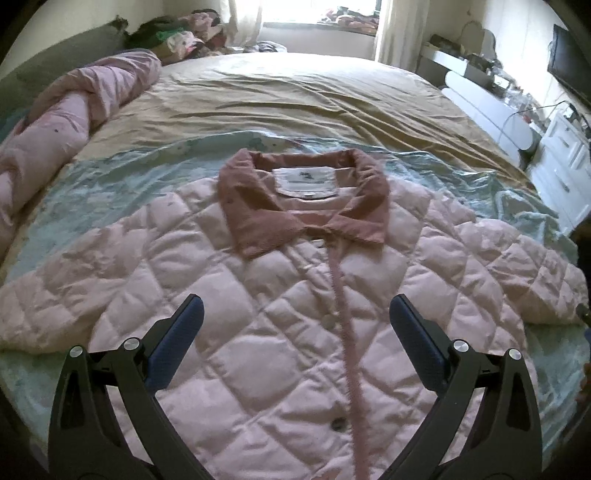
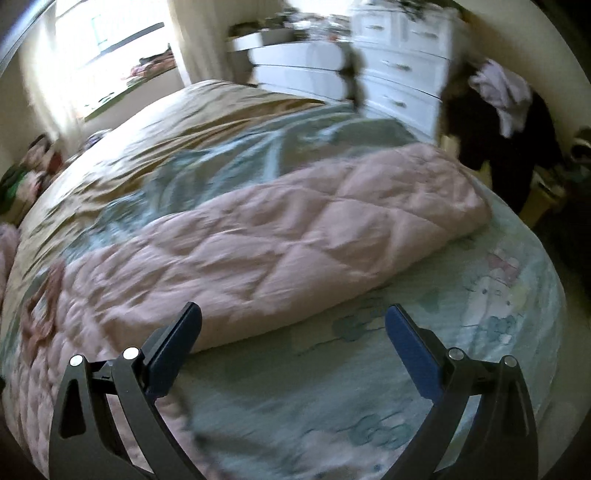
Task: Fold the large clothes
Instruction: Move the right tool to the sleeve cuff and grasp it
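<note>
Left wrist view gives us the pink quilted jacket (image 1: 266, 295) lying flat and face up on the bed (image 1: 295, 96), buttoned down the middle, with both sleeves spread out to the sides. Its darker pink collar (image 1: 303, 206) points toward the far end of the bed, and a white label (image 1: 304, 179) shows inside the neck. Under the jacket we see a pale blue printed sheet (image 1: 92, 192); beyond it the bed is covered in tan fabric. Our left gripper (image 1: 295, 336) hangs above the jacket's chest, its fingers (image 1: 177, 343) spread wide and holding nothing, one to each side of the button strip. A rolled pink quilt (image 1: 74, 107) lies along the left edge of the bed, and a pile of clothes (image 1: 177, 33) sits at the far corner near the window (image 1: 317, 11). Turning to the right wrist view, which is blurred, we see one sleeve (image 2: 314, 225) stretched across the blue sheet toward the edge of the bed, ending near white drawers (image 2: 399, 66). Our right gripper (image 2: 293, 339) is also released, fingers (image 2: 413, 354) wide apart and empty, above the sheet just beside the sleeve's near edge; whether the left finger touches the sleeve we cannot tell. Dark clothing with a pale garment on top (image 2: 506, 96) hangs at the right.
</note>
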